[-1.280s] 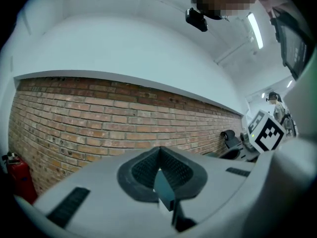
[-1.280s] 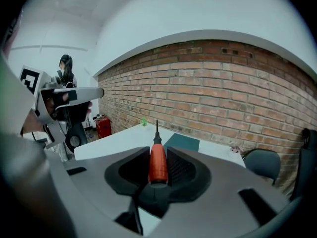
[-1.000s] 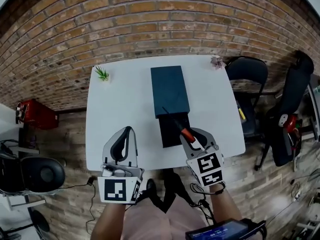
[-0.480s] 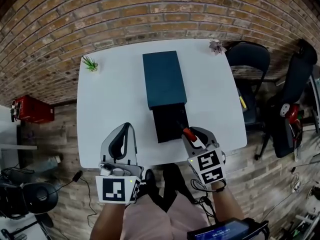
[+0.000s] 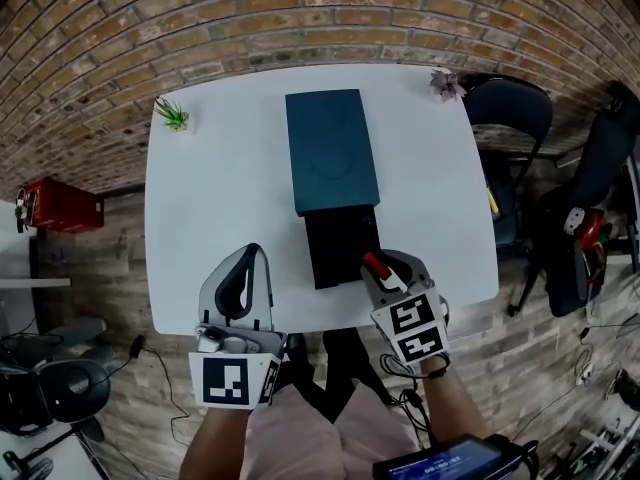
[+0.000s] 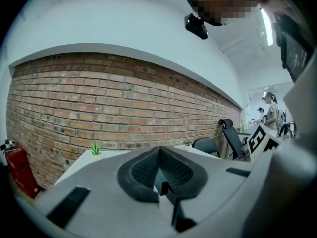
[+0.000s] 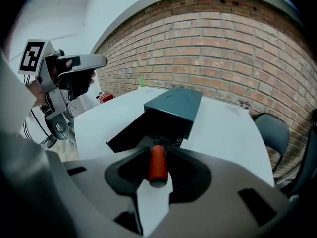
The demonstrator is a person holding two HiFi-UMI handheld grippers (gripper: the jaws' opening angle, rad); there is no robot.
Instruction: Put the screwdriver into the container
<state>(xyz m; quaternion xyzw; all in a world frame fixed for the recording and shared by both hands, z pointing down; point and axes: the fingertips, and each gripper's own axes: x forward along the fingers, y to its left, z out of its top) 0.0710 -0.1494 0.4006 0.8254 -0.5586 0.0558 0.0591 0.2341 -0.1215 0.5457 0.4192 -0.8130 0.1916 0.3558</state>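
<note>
The white, smooth counter (image 5: 220,198) carries a long, boxy, dark teal container (image 5: 331,148) in the upper middle of the head view. A black open tray part juts from its near end. The screwdriver (image 5: 376,265) has a round, glossy red handle. It sits clamped in the right tongs (image 5: 383,271), low and right of centre, at the tray's near right corner. The left tongs (image 5: 258,258), grey moulded plastic with dark ribbed pads, hang at the lower left above the counter's near edge; their tips are pressed together with nothing between.

The right gripper view shows the handle (image 7: 157,163) end-on, pointing toward the tray's dark mouth, its shaft lost against it. The left gripper view looks level across the counter at a brick wall (image 6: 124,108); only there does a person (image 6: 271,114) appear, at the far right
</note>
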